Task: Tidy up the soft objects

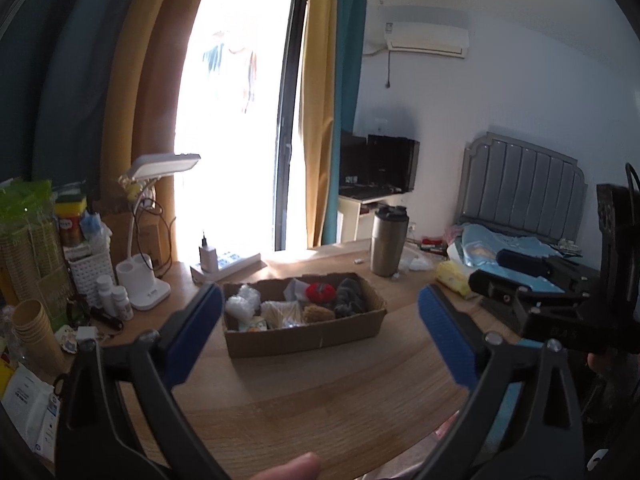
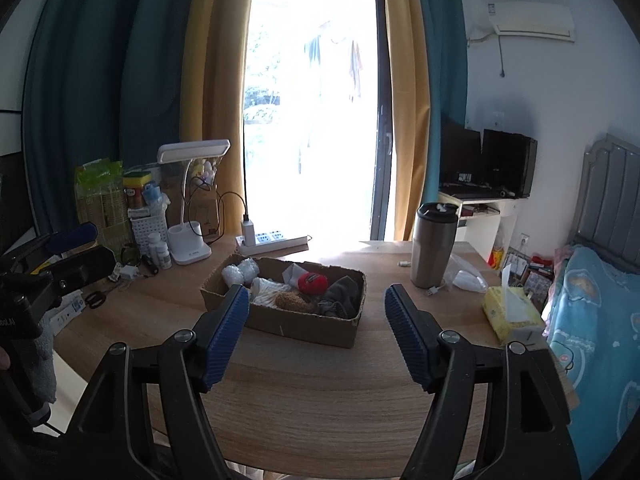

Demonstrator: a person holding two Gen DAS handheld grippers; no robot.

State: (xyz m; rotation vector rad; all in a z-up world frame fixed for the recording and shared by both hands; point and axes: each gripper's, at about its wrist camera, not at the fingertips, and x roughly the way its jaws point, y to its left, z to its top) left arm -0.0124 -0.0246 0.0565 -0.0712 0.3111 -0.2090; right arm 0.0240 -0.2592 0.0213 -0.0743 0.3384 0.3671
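A shallow cardboard box [image 1: 304, 340] [image 2: 298, 328] sits mid-table and holds soft items: a red yarn ball [image 1: 321, 292] [image 2: 313, 282], a grey cloth [image 1: 350, 298] [image 2: 340, 298], white bubble wrap [image 1: 240, 306] [image 2: 240, 274], a brown scrubber [image 2: 292, 300] and a pack of cotton swabs [image 2: 268, 294]. My left gripper [image 1: 320, 296] hangs open over the near table, short of the box, with nothing between its blue pads. To its right my right gripper [image 2: 316, 294] is likewise open and empty, also short of the box. Each gripper shows at the edge of the other's view.
A steel tumbler [image 2: 434, 248] and a yellow tissue pack [image 2: 508, 312] stand right of the box. A desk lamp [image 2: 188, 200], power strip [image 2: 272, 240], small bottles and paper cups [image 1: 32, 328] crowd the left. A bed [image 2: 592, 320] borders the table's right side.
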